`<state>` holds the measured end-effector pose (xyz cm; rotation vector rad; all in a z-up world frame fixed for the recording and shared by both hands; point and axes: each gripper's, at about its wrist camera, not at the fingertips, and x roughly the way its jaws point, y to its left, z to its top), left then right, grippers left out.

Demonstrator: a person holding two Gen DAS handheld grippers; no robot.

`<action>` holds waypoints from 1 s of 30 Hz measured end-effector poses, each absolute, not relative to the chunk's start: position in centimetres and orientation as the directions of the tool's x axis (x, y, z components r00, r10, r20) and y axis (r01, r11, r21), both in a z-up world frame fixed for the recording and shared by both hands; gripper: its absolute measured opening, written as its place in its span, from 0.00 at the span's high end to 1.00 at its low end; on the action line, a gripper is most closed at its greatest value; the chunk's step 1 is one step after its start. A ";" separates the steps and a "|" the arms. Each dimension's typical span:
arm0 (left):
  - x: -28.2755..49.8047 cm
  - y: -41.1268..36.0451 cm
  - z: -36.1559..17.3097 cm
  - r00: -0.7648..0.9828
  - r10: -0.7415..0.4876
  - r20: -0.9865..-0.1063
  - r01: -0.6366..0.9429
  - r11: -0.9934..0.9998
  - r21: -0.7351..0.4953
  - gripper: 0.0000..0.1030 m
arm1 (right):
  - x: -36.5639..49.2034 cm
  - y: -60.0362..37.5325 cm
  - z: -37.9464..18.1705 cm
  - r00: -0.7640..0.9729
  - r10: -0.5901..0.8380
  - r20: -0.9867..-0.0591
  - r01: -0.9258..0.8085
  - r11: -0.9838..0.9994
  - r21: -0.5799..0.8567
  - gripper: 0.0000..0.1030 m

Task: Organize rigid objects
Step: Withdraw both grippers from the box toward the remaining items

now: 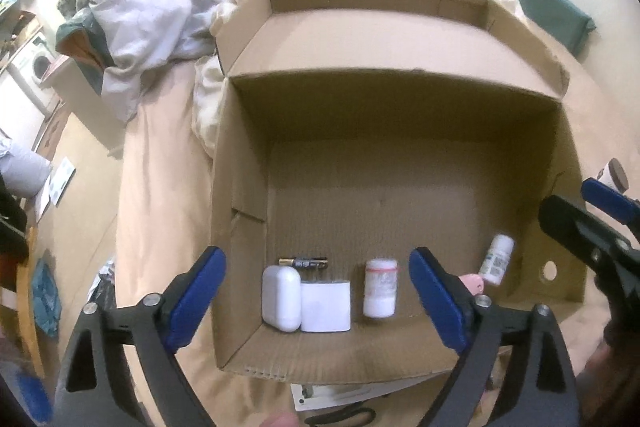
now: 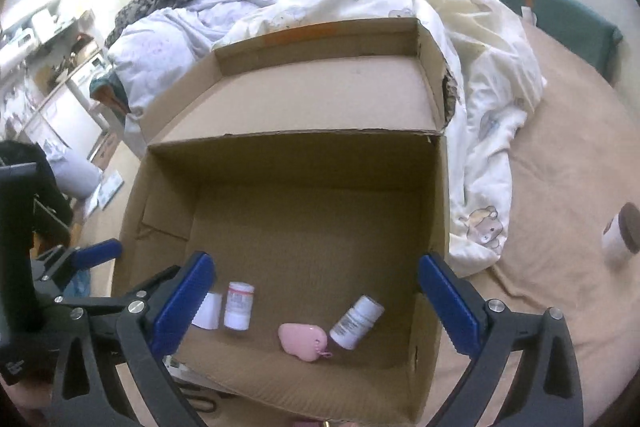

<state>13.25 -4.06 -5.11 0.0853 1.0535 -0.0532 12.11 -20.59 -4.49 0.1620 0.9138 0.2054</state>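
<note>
Both grippers are held above the near edge of an open cardboard box (image 1: 384, 131) that rests on a bed (image 2: 568, 187). The left gripper (image 1: 318, 291) is spread wide and holds nothing; the right gripper (image 2: 316, 301) is likewise wide and empty.

Contents along the near wall of the box, left to right in the left wrist view:
- a battery (image 1: 303, 262) lying flat, just behind a white rounded case (image 1: 281, 302);
- a white rectangular block (image 1: 325, 306) touching that case;
- a white bottle with a red band (image 1: 380, 287), standing apart;
- a pink keychain item (image 2: 303, 341) (largely hidden behind the blue finger in the left view);
- a small labelled bottle (image 2: 356, 322), tilted, its base near the pink item.

One object remains outside: a white jar with a dark lid (image 2: 620, 233) lying on the bed, well to the right of the box.

Likely hazards:
- The jar is round and lies on soft bedding; an off-centre closure could roll it away or squeeze it out.
- The box wall stands between jar and row; a low carry could strike the rim.
- The tilted bottle could topple onto the pink item if the box is jarred.
</note>
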 end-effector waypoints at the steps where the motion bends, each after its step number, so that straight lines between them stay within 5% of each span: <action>1: 13.2 -4.1 -5.0 0.499 -0.010 -0.866 0.095 0.995 0.043 0.02 | 12.1 -20.6 -4.4 0.595 0.247 -0.765 -0.108 0.968 0.228 0.00; 20: 10.6 -1.5 -1.9 0.416 -0.048 -0.908 0.073 0.997 -0.020 0.01 | 7.1 -22.2 -1.7 0.605 0.348 -0.717 -0.202 0.937 0.284 0.00; 30: 7.8 -1.4 -2.0 0.401 -0.082 -0.912 0.112 0.993 -0.040 0.01 | 4.8 -25.7 -4.8 0.493 0.282 -0.823 -0.048 0.953 0.298 0.00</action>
